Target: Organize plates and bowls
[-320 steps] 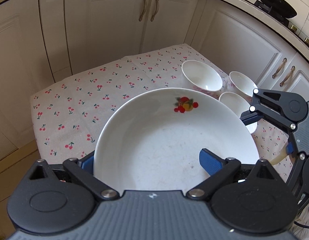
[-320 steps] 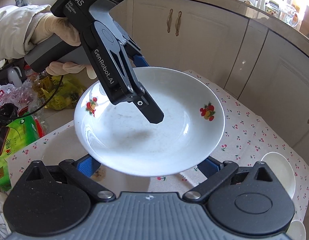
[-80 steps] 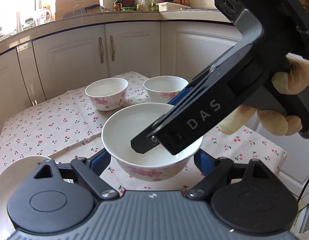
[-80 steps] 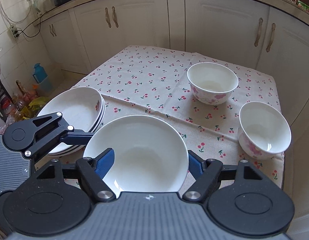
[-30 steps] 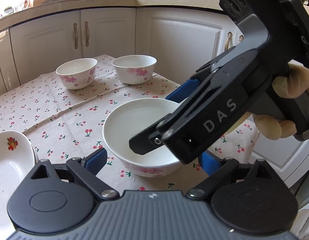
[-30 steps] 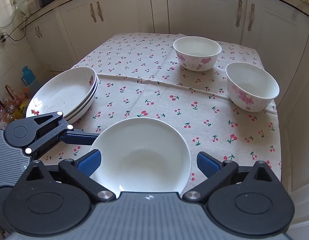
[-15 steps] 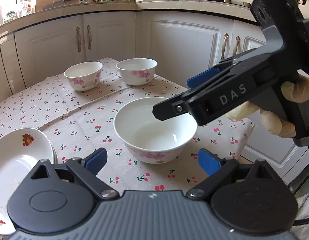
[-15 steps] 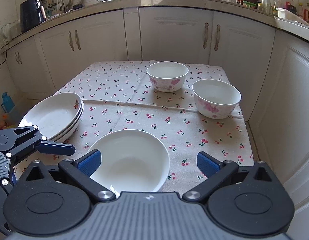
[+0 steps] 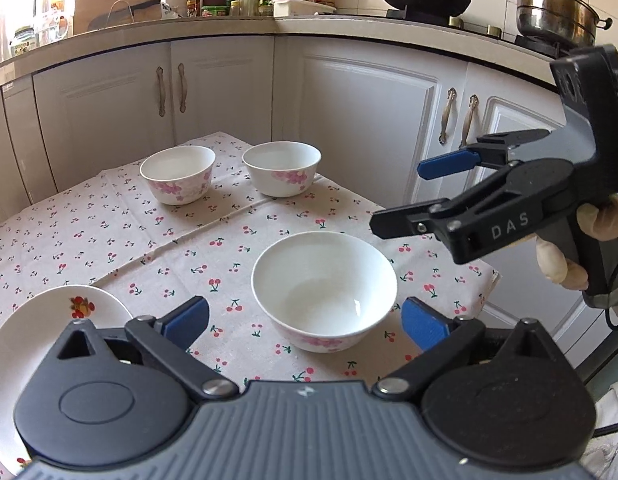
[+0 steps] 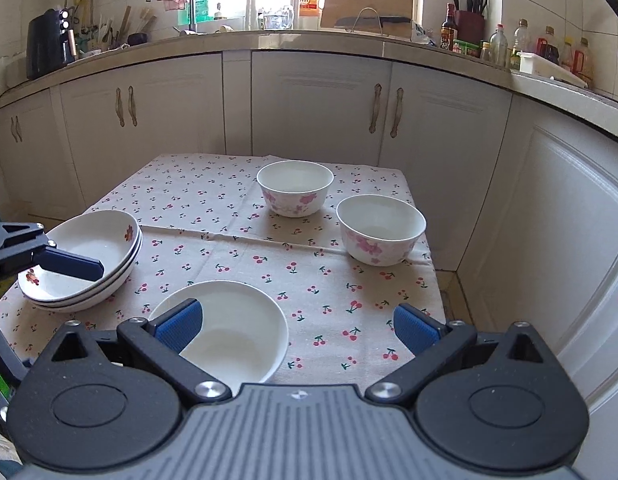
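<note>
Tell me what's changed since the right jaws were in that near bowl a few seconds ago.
The right gripper let go of the near bowl, now on the cloth, and pulled up and away, jaws open. The left gripper backed off, open. The two far bowls and plate stack stayed put.

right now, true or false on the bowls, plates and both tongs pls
1. Three bowls stand apart on the tablecloth: true; the near bowl, the far bowl and the right bowl.
2. The bowls are nested together: false; none touches another.
3. The plates lie stacked at the left edge: true.
4. The right tongs grip the near bowl: false; they are open and hold nothing.
5. The left tongs are open: true.
</note>
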The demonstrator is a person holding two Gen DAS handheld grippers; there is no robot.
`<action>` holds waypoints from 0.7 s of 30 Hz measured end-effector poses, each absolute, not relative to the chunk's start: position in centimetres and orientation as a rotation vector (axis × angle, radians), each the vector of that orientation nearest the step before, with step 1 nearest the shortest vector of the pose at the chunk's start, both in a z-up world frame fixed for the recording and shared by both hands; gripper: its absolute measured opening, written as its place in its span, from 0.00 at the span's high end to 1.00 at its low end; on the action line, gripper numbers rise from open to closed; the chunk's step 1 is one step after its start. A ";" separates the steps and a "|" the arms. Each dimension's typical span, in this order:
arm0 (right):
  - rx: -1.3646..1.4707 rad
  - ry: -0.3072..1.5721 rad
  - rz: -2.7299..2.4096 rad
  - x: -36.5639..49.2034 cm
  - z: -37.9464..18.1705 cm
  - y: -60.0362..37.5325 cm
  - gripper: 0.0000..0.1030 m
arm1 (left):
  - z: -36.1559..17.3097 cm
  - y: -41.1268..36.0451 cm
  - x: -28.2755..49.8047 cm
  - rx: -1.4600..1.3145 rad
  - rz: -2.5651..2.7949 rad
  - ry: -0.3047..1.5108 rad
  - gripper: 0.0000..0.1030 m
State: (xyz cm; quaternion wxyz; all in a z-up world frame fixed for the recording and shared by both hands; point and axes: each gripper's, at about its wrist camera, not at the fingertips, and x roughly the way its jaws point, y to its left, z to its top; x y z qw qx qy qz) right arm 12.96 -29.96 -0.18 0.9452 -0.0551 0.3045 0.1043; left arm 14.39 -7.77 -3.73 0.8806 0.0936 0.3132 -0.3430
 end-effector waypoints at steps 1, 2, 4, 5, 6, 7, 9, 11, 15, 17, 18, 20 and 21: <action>-0.113 0.617 0.211 13.0 -0.1 -30.2 0.00 | -3.4 -7.8 14.8 0.191 -0.718 0.655 0.01; -0.109 0.614 0.209 13.1 -0.1 -30.5 0.00 | -3.1 -7.8 15.2 0.190 -0.725 0.658 0.01; -0.096 0.606 0.212 13.5 0.0 -31.1 0.00 | -2.6 -8.1 16.0 0.194 -0.728 0.667 0.01; -0.092 0.602 0.211 13.7 0.1 -31.4 0.00 | -2.4 -8.2 16.5 0.196 -0.729 0.673 0.01; -0.090 0.597 0.209 14.0 0.1 -31.6 0.00 | -2.2 -8.4 17.0 0.198 -0.730 0.678 0.01; -0.092 0.592 0.207 14.3 0.1 -31.8 0.00 | -2.0 -8.5 17.5 0.196 -0.735 0.684 0.01; -0.098 0.591 0.200 14.9 0.1 -32.2 0.00 | -1.7 -8.9 18.4 0.195 -0.742 0.695 0.01; -0.101 0.590 0.202 15.5 -0.1 -32.6 0.00 | -1.3 -9.5 19.5 0.199 -0.734 0.701 0.01; -0.114 0.601 0.199 16.9 -0.6 -33.5 0.00 | -0.4 -10.7 21.5 0.229 -0.728 0.695 0.01; -0.129 0.604 0.201 17.7 -1.0 -33.8 0.00 | -0.1 -11.5 22.7 0.245 -0.734 0.695 0.01; -0.135 0.605 0.201 18.1 -1.1 -34.0 0.00 | 0.1 -11.9 23.3 0.249 -0.738 0.695 0.01; -0.142 0.613 0.204 19.0 -1.4 -34.3 0.00 | 0.3 -12.7 24.7 0.247 -0.738 0.707 0.01; -0.140 0.614 0.208 19.4 -1.6 -34.6 0.00 | 0.4 -13.0 25.4 0.245 -0.739 0.708 0.01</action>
